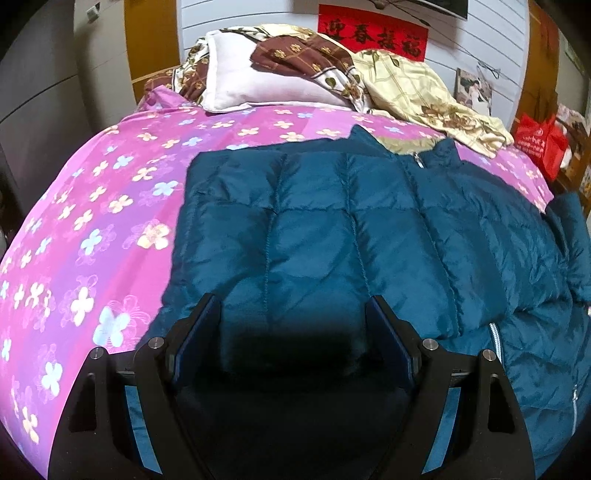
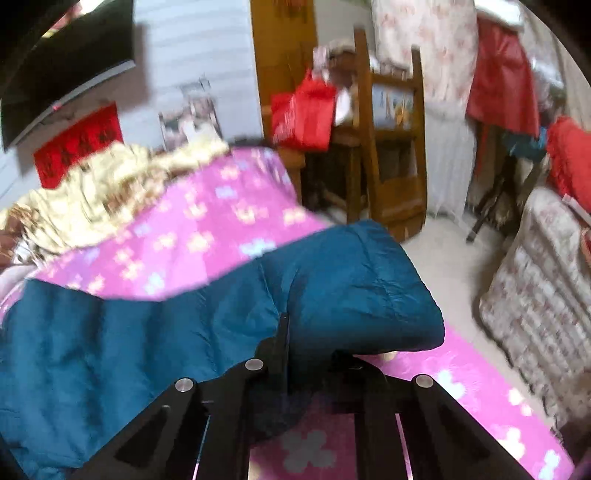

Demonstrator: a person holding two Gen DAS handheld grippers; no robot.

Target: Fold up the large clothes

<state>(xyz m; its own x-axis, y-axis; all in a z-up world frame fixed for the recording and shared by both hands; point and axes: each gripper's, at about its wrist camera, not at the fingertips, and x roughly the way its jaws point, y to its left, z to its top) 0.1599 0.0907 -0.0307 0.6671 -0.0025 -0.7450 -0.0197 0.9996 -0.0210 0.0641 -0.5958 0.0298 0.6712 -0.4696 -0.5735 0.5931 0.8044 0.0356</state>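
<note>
Writing: on the wall behind the bed I see a red banner (image 1: 373, 32) with dark Chinese characters. I cannot read them with certainty. In my right wrist view it is only a blur.
Red bag: a red bag (image 1: 540, 142) at the right of the bed has pale print, too small for me to read.
Left gripper: my left gripper (image 1: 293, 314) hovers low over the jacket with its fingers wide apart. The fabric lies under the gap and the pads do not press on it.
Jacket: the teal quilted jacket (image 1: 332, 229) lies on top of the pink flowered bedspread (image 1: 110, 206), front side up, zipper visible. Its long axis goes from me toward the pillow (image 1: 255, 79), and the collar is at the far end.
Right gripper: my right gripper (image 2: 306, 343) has its fingers pinched narrow on the sleeve (image 2: 354, 284), which lies out to the right over the bed edge, its end hanging clear of the bedspread.
Hard to see: the right wrist view is smeared by motion. One finger is covered by the sleeve fabric. In the left wrist view the hem of the jacket is cut off below.
</note>
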